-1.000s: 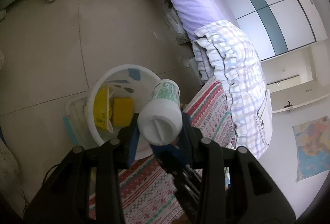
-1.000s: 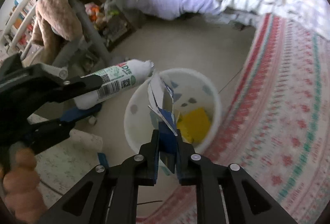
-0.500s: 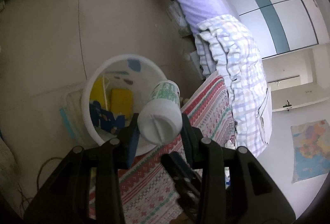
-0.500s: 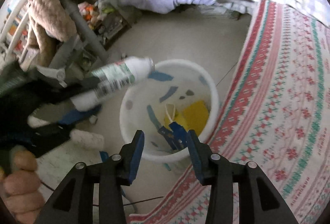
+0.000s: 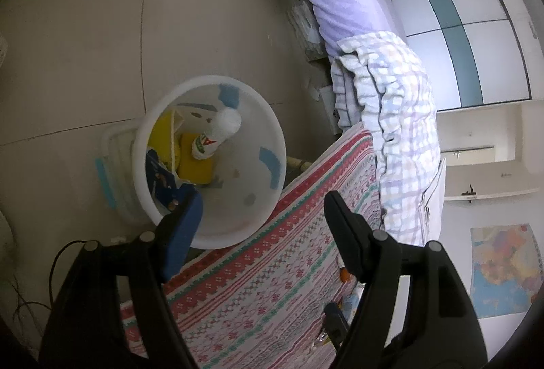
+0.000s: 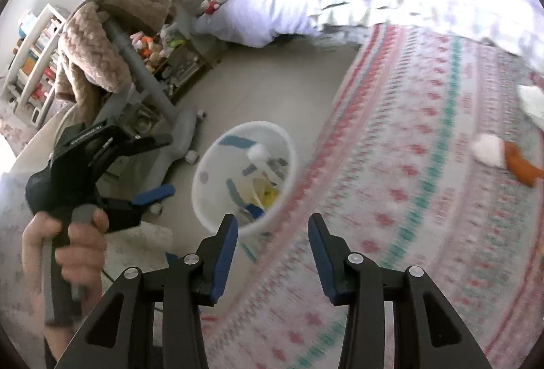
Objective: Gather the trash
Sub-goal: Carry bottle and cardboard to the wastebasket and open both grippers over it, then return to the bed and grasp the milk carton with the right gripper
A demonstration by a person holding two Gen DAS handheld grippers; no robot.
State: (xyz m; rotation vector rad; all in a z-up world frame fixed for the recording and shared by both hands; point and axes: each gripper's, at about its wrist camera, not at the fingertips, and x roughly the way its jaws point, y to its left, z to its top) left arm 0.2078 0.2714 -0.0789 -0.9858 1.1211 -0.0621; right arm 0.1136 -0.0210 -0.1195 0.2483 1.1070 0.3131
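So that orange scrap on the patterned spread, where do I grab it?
Take the orange scrap across its narrow middle, from above. It lies flat on the patterned spread, touching a white wad at one end, so stay toward the free end.

The white bin (image 5: 210, 234) looked like smooth, shiny plastic. The striped rug (image 5: 272, 267) was woven cloth. The floor tiles (image 5: 85, 46) were smooth and dull.
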